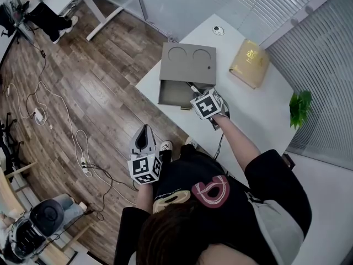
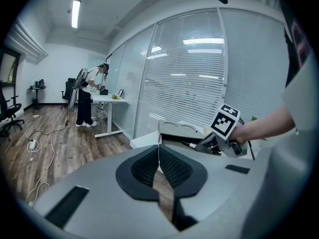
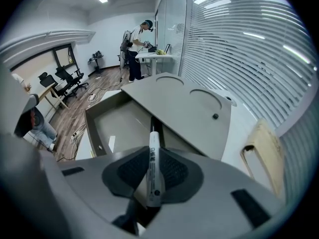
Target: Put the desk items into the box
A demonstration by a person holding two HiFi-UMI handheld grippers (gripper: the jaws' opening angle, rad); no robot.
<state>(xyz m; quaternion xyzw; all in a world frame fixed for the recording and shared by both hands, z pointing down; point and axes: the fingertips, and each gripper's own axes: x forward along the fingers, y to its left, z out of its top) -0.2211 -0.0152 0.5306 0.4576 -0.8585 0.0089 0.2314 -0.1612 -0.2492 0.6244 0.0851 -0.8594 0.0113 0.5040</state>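
Right gripper (image 3: 153,172): jaws gripped pen (image 3: 154,163), pointed into box (image 3: 122,126) just ahead, likely for drop | left gripper (image 2: 159,169): jaws were together, empty, held aside.

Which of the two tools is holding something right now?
The right tool, at the open box: its jaws pinch a marker. The left tool has its jaws together with nothing between them.
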